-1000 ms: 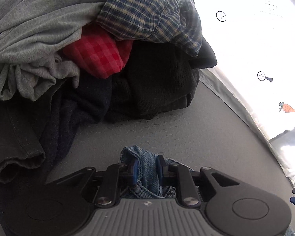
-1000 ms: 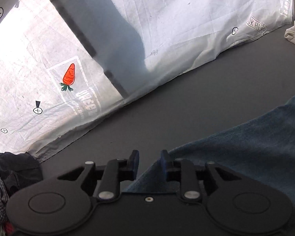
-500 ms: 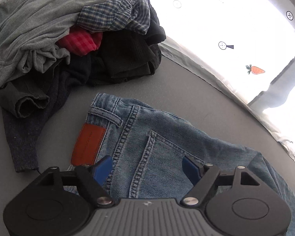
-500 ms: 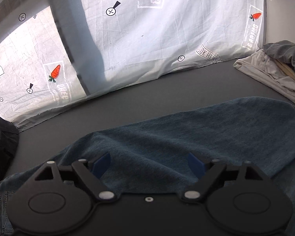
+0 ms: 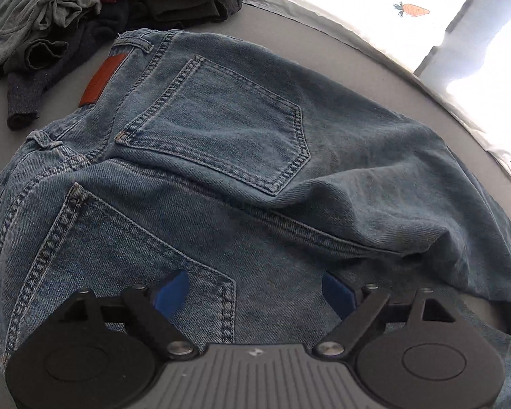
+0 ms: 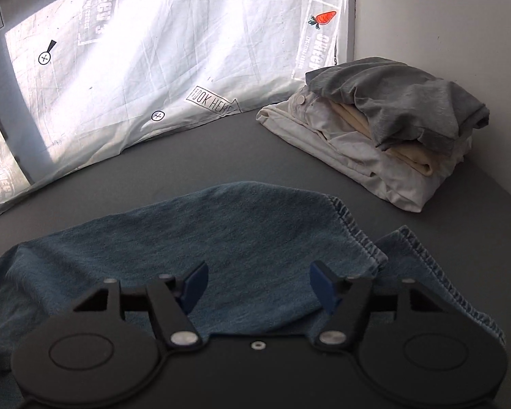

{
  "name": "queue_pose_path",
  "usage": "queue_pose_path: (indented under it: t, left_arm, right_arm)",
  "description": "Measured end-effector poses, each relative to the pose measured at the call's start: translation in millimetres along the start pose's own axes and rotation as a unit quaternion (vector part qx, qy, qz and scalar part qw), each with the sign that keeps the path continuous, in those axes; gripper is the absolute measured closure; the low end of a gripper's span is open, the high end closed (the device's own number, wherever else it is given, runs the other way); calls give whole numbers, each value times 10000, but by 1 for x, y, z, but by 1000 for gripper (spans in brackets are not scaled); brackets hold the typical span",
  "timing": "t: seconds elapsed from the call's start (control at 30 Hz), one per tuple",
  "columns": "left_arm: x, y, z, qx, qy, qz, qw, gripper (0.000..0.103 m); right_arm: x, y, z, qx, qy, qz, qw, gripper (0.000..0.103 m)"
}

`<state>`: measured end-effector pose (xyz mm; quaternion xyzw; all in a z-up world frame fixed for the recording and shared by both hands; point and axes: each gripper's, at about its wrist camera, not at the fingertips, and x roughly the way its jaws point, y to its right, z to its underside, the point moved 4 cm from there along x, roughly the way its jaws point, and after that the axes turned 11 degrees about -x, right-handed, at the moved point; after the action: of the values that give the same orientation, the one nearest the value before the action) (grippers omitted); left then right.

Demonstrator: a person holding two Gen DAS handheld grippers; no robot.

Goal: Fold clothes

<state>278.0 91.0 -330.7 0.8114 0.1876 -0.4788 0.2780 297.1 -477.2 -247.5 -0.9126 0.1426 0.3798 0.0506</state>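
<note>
Grey tabletop (image 6: 194,163), jeans (image 5: 255,156) spread flat, left gripper (image 5: 255,289) and right gripper (image 6: 259,284) held spread above denim, nothing pinched

one pair of faded blue denim jeans (image 5: 255,156), two stitched back pockets (image 5: 218,129), one brown leather waistband patch (image 5: 102,80), one heap of unfolded mixed clothes (image 5: 85,10), one stack of folded grey and cream garments (image 6: 385,126), two blue-tipped grippers

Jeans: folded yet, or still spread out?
Spread out, not folded. The jeans lie seat-up with both back pockets showing, and the right wrist view shows both leg hems lying side by side, one overlapping the other.
</note>
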Motion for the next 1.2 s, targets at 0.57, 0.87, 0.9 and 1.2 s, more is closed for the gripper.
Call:
queue_pose_path:
  t: [0.57, 0.87, 0.9, 1.2]
  left_arm:
    - [25, 29, -3, -42, 143, -1155, 9932, 0]
    - [28, 28, -6, -70, 55, -1207, 9927, 0]
    - [27, 28, -5, -73, 66, -1208, 9926, 0]
    - [26, 29, -6, -84, 147, -1206, 9926, 0]
  right_arm:
    - [158, 56, -43, -1250, -461, -410, 9902, 64]
    - [170, 45, -48, -1864, -541, -911, 9768, 87]
    - [168, 39, -49, -2189, -523, -892, 9703, 88]
    - [179, 32, -131, -3454, 636, 139, 9362, 89]
